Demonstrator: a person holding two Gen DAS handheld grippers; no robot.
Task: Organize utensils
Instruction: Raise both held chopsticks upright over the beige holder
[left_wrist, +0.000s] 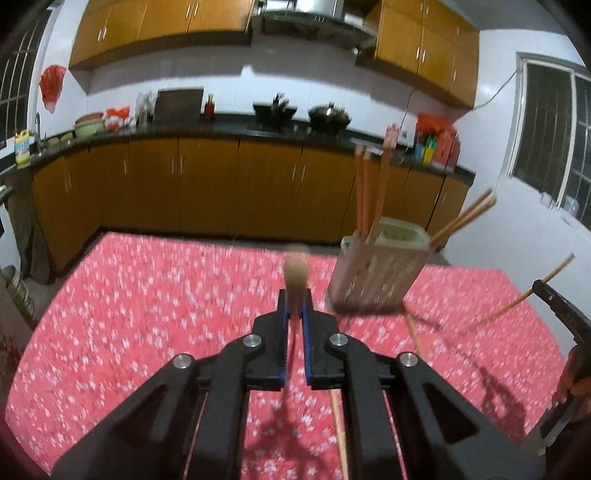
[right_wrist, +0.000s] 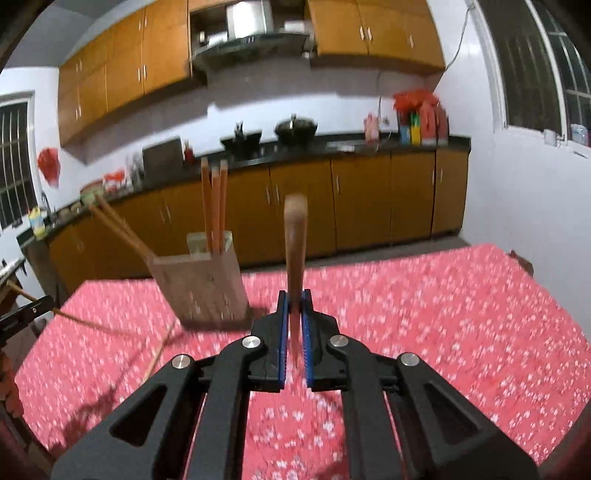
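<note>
Both claws were clamped on chopsticks: the left gripper (left_wrist: 294, 308) on a pale chopstick (left_wrist: 295, 273), the right gripper (right_wrist: 294, 308) on a brown chopstick (right_wrist: 295, 240), both pointing forward. The holder (right_wrist: 199, 284) stood ahead-left of the right gripper, nearer.

Both grippers, left gripper (left_wrist: 294, 314) and right gripper (right_wrist: 294, 314), look identical: matte black plastic linkage arms with triangular cutouts, four round silver screws each, blue ribbed pads (left_wrist: 283, 334) lining the fingers. Bit of bare skin at 4 o'clock in the left view.
</note>
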